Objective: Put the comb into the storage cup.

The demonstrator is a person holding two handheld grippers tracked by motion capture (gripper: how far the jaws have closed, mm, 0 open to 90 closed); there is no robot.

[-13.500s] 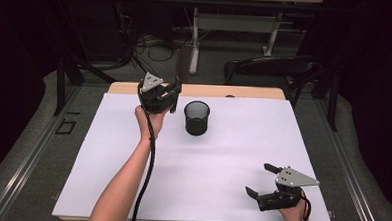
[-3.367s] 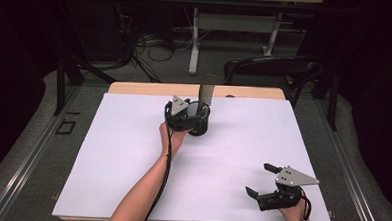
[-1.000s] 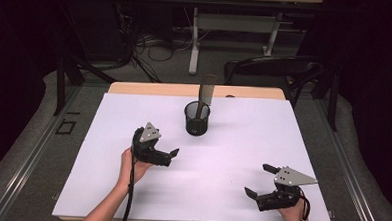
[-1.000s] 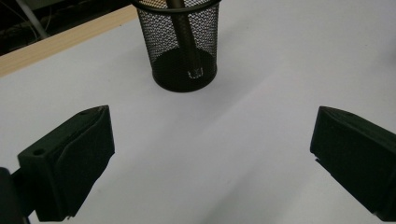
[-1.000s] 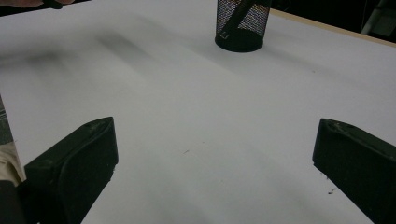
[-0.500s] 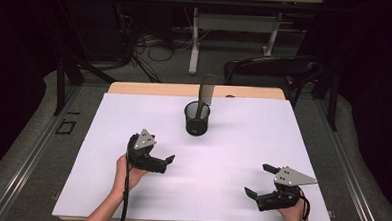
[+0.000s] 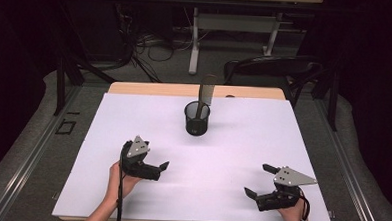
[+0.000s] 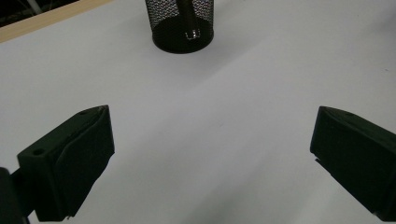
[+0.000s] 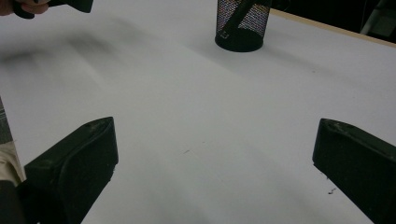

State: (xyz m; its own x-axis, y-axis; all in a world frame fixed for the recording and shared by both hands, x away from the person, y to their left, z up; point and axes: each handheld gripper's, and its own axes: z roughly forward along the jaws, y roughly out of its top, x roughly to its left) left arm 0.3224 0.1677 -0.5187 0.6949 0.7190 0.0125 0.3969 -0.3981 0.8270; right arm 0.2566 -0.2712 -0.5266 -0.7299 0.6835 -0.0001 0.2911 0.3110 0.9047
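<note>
Clearing both grippers from the loaded mesh cup

Left gripper (image 7: 157,168) and right gripper (image 7: 257,180) sit with jaws spread and empty, near the table's (image 7: 232,142) front edge. Mesh cup (image 7: 197,118) stands upright at centre-rear, well apart, with a dark flat tool (image 7: 205,93) leaning inside. Keep hands low and wide; avoid brushing the cup.

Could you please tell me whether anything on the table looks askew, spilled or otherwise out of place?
Nothing stands out. The black mesh cup stands upright on the white table cover, with a dark flat tool leaning inside it. Both tongs, left and right, are open and hold nothing.
</note>
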